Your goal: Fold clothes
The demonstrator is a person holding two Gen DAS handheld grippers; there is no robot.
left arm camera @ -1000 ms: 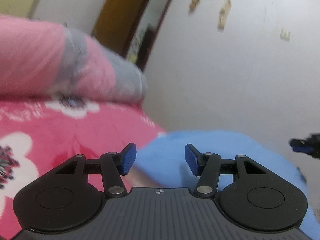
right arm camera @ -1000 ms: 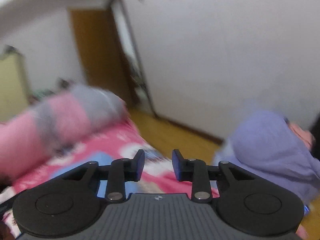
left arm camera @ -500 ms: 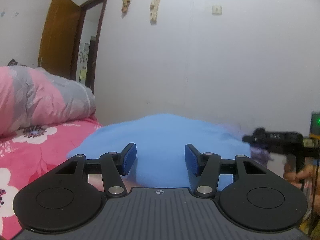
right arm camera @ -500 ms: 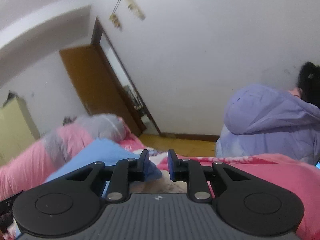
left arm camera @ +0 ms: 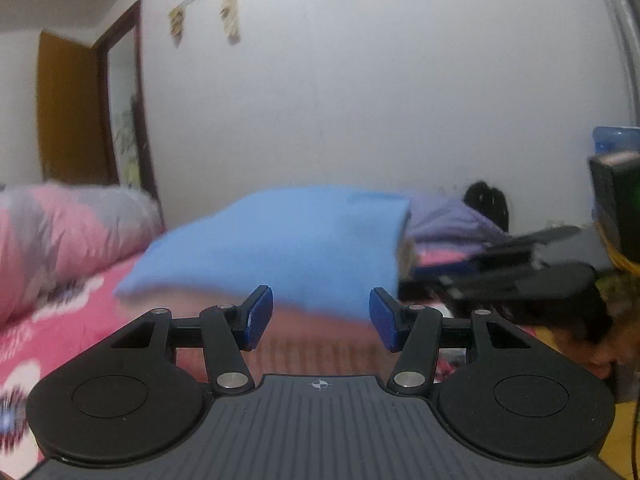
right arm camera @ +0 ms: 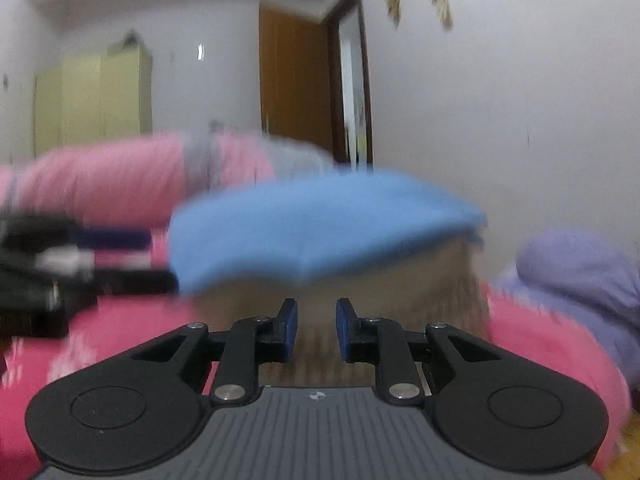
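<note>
We hold the left gripper (left arm camera: pixel 321 314) with its two blue pads (left arm camera: pixel 259 317) set about halfway apart. Nothing lies between them and they touch nothing. Ahead of the pads, the blue garment (left arm camera: pixel 276 240) lies in a raised mound on the bed (left arm camera: pixel 52 320), near the bed's far edge by the white wall (left arm camera: pixel 380 100). A tan ribbed layer (left arm camera: pixel 320 340) shows under the blue cloth (blur prevents us from telling whether it is part of the same garment).

We hold the right gripper (right arm camera: pixel 316 330) with its pads (right arm camera: pixel 289 328) at a narrow gap. No cloth is pinched between them; the tan layer (right arm camera: pixel 340 292) is visible through the gap, beyond the tips. We cannot tell whether the tips touch it. In the right wrist view the blue garment (right arm camera: pixel 320 228) sits directly ahead, on top of the tan layer, toward the middle of the bed (right arm camera: pixel 540 340).

Each view also shows the other gripper, blurred: the right one at the right side of the left wrist view, the left one at the left side of the right wrist view. A rolled pink and grey quilt (right arm camera: pixel 132 176) lies along the bed's far left edge. A person in a lilac hooded jacket (right arm camera: pixel 580 280) is at the bed's right edge.
</note>
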